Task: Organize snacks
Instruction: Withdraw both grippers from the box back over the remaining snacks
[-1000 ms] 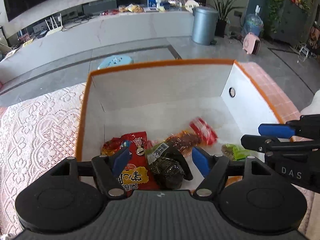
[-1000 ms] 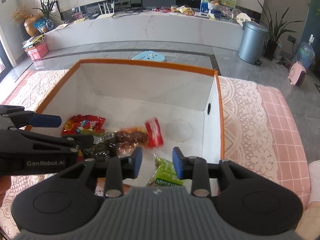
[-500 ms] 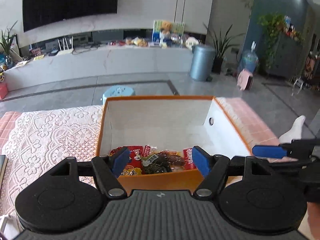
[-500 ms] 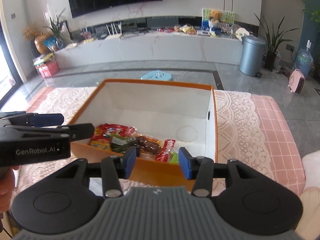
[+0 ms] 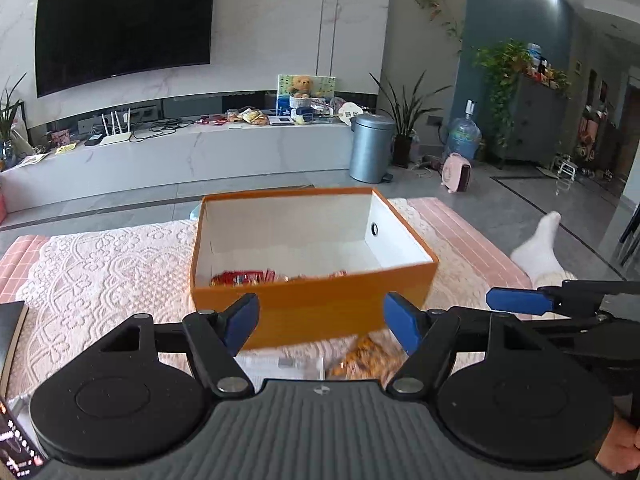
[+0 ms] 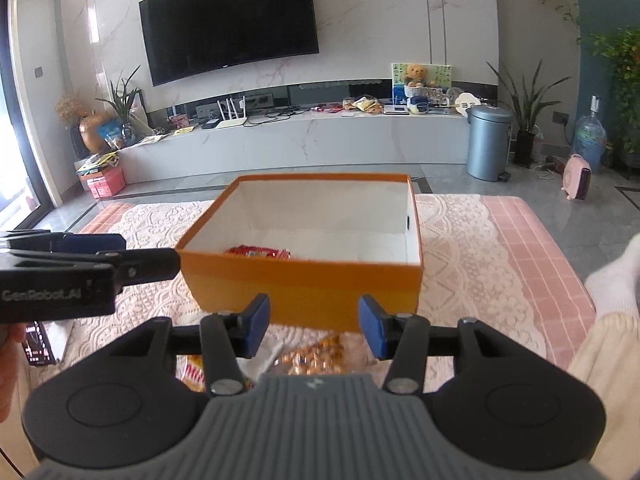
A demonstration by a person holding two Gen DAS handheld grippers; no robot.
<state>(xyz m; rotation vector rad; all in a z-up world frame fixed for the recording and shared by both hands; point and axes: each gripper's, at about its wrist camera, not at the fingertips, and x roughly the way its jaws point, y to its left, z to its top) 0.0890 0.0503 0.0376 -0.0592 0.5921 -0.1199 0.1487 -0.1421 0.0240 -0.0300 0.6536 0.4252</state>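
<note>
Fingers of both the left gripper [image 5: 321, 323] and right gripper [image 6: 313, 325] gape empty, the right's just widened. Crinkly orange snack packet [image 6: 316, 358] lies before the orange cardboard box [image 6: 304, 286]: light, slippery, crushable; pinch its sealed edge.

A wide black wall-mounted television [image 6: 230, 24] hangs at eleven o'clock above a long white marble console [image 6: 304, 140]. On the console at one o'clock sits a brown teddy bear [image 6: 416, 74]. A round grey metal pedal bin [image 6: 489, 142] stands on the grey floor at two o'clock, a leafy green potted plant [image 6: 528, 120] just beside it. Further right are a blue water bottle [image 6: 588, 136] and a small pink heater [image 6: 578, 176].
</note>
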